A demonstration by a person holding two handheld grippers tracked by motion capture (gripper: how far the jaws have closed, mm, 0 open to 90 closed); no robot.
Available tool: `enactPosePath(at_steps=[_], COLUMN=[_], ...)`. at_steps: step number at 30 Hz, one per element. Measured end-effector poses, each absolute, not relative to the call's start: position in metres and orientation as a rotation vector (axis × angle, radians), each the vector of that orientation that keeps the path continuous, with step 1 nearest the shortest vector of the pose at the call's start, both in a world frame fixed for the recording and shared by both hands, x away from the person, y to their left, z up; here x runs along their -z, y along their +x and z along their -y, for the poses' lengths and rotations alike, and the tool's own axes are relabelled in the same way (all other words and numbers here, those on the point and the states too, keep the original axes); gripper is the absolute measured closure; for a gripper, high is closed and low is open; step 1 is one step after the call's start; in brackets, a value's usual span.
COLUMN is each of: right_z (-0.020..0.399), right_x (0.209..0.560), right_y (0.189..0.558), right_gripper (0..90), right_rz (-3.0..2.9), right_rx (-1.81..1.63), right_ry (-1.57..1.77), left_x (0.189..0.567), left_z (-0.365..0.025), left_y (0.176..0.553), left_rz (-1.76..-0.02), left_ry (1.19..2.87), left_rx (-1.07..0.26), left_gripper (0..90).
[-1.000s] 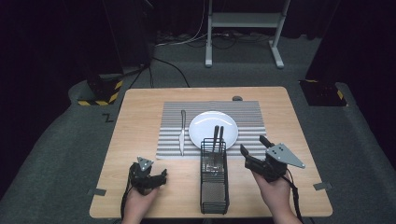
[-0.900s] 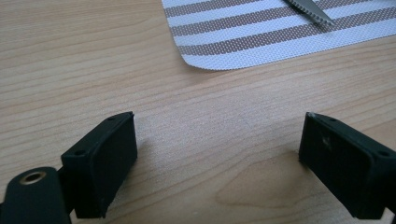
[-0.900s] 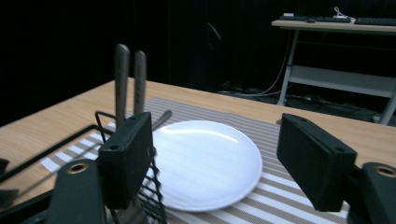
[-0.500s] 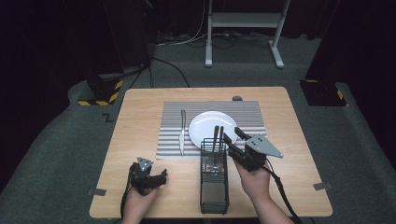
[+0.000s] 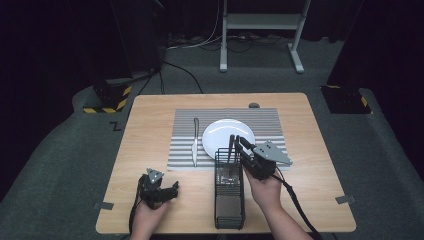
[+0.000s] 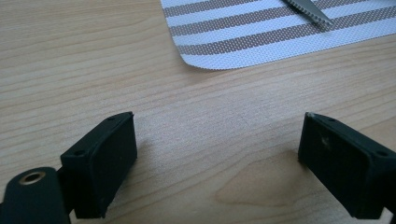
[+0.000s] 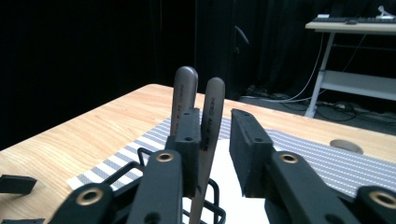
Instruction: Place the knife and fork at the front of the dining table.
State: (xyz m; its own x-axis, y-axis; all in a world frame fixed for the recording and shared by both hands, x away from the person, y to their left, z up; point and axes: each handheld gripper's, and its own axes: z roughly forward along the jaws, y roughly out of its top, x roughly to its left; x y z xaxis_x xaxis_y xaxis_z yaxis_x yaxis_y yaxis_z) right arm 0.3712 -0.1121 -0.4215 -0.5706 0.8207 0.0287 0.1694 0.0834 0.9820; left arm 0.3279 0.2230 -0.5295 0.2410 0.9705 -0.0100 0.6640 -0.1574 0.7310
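The left tongs (image 5: 172,186) rest released and empty on the bare counter (image 5: 150,130), well apart from the work. At centre, 2 dark utensil handles (image 5: 233,146) stand upright in the wire caddy (image 5: 229,190), touching the plate's (image 5: 225,134) near edge. The right tongs (image 7: 212,140), nearer, have just been closing around 1 handle (image 7: 211,116), a gap still visible; clear room lies straight up.

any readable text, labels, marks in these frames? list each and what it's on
"Z": dark mark on the grey floor mat left of the table, high view.
Stamped lettering along the two utensil handles standing in the wire caddy, right gripper view: too blurred to read.
Nothing else legible.
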Motion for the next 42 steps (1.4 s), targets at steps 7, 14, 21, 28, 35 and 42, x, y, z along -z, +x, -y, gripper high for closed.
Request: enactPosePath(at_steps=[7,14,21,28,35,42], right_z=[0.110,0.111,0.114,0.118,0.120,0.122], right_x=[0.424,0.422,0.418,0.412,0.405,0.395], right_y=[0.372,0.367,0.361,0.354,0.347,0.340], right_gripper=[79.7,87.0,87.8,87.9,88.0,88.0], right_rz=[-1.822,-1.810,-1.789,-1.764,-1.733,-1.705], right_rx=[-1.530,-1.539,-1.567,-1.592,-1.611,-1.628], right_ry=[0.975,0.955,0.935,0.926,0.903,0.873], left_x=[0.529,0.529,0.529,0.529,0.529,0.529], left_z=[-0.223,-0.223,-0.223,-0.223,-0.223,-0.223], left_y=[0.328,0.328,0.328,0.328,0.328,0.328], left_rz=[-1.491,-1.490,-1.490,-1.490,-1.490,-1.490], left_ry=[1.899,1.899,1.899,1.900,1.900,1.900], left_rx=[-0.636,-0.636,-0.636,-0.637,-0.637,-0.637], left_gripper=[11.4,11.4,11.4,11.4,11.4,11.4])
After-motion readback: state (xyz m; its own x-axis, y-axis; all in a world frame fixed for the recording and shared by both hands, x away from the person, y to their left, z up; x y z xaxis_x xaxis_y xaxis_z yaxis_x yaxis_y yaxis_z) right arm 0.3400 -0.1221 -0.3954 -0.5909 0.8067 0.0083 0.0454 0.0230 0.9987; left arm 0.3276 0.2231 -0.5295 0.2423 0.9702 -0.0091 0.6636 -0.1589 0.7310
